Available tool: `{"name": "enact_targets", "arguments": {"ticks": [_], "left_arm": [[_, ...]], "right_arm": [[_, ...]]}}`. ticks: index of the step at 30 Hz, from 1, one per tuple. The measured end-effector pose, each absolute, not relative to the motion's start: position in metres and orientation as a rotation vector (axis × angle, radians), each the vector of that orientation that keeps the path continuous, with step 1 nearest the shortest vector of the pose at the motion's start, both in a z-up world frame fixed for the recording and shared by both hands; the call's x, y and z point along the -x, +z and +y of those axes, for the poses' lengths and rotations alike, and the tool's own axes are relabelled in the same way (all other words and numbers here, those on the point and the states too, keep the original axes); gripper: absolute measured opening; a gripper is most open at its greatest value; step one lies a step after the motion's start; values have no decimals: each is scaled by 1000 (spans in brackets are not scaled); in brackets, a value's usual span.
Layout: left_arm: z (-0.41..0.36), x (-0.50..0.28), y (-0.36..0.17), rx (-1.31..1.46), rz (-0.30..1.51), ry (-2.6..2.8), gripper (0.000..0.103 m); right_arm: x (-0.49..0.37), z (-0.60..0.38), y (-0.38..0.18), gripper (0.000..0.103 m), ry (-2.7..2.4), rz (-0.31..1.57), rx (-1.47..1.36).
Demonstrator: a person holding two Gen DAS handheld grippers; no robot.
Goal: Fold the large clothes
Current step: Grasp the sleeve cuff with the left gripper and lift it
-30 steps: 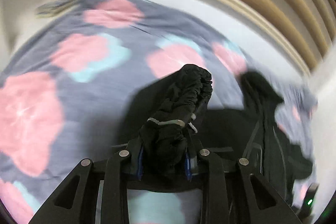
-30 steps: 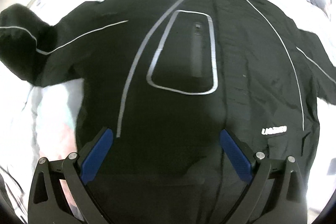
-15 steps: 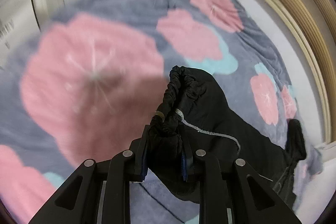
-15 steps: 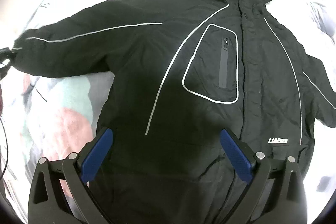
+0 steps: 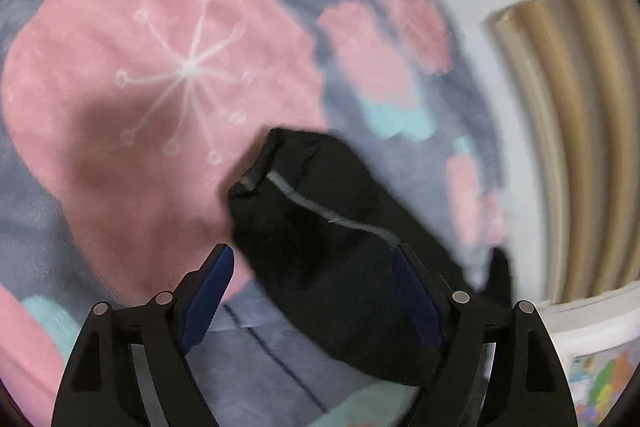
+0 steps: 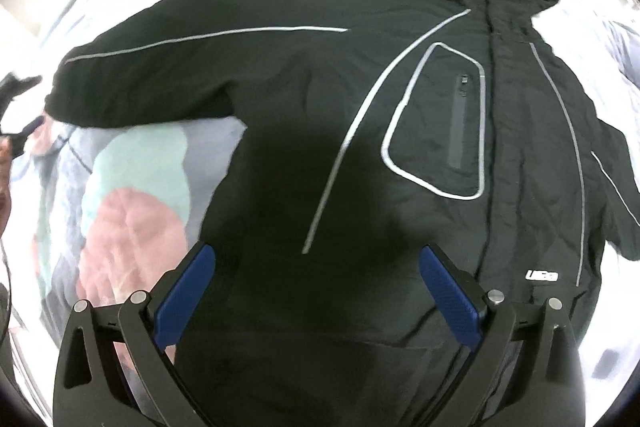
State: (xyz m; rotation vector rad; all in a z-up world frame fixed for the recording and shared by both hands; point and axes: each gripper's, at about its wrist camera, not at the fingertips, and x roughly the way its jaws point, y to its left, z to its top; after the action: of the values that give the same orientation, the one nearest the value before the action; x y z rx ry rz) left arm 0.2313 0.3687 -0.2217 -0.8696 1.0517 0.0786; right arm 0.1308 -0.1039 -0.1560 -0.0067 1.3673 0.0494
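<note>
A large black jacket [image 6: 360,155] with grey piping lies front up on the bed, collar at the far end, one sleeve stretched out to the left. My right gripper [image 6: 316,259] is open and empty above the jacket's lower front. In the left wrist view the sleeve's cuff end [image 5: 320,211] lies on the blanket. My left gripper [image 5: 312,263] is open, its jaws standing on either side of the sleeve, not closed on it.
A grey blanket [image 5: 140,75] with pink and teal flowers covers the bed. A white wall and wooden slats [image 5: 568,131] stand to the right. A colourful printed sheet [image 5: 600,383] shows at the lower right. A hand [image 6: 6,163] shows at the left edge.
My left gripper carried the sleeve cuff outward, laid it down on the blanket and opened, letting it go. The sleeve now lies stretched out. My right gripper stayed open.
</note>
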Motion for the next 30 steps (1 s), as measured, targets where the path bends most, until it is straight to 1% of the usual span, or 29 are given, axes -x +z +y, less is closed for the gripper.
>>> {"name": "enact_targets", "arguments": {"ticks": [2,4,5,6,8,10,11,14,17,20,21,25,30], "left_arm": [[360,-244,-243,843,1119,118,82],[355,-252,-256,840,1124,141,82],[353,-256,-260,839,1113,144,80],[350,-259,-260,829,1086,145,73],[345,-265,-255,794,1078,147,30],[334,-268,-238,742,1044,136,15],[329,-272,-229,716,1026,128,14],[305,-268,-177,640,927,59,13],[277,-267,-141,601,869,-47,13],[217,-274,-115,510,857,-201,13],[201,-275,-112,488,861,-231,13],[100,-283,-109,375,899,-440,13],[-3,-288,-138,260,992,-577,13]], "right_arm": [[-128,-97,-155,103,69,1369,13],[-125,-95,-154,103,79,1365,25],[-123,-94,-153,103,80,1361,34],[-121,-95,-153,103,76,1360,43],[-120,-99,-155,103,61,1363,49],[-122,-106,-159,103,46,1374,30],[-123,-112,-162,103,34,1383,6],[-127,-123,-165,103,13,1391,-32],[-128,-130,-166,103,0,1387,-43],[-127,-135,-167,103,-2,1386,-61],[-125,-136,-166,103,-2,1385,-66],[-121,-144,-165,103,-15,1380,-78],[-114,-162,-167,103,-58,1379,-109]]}}
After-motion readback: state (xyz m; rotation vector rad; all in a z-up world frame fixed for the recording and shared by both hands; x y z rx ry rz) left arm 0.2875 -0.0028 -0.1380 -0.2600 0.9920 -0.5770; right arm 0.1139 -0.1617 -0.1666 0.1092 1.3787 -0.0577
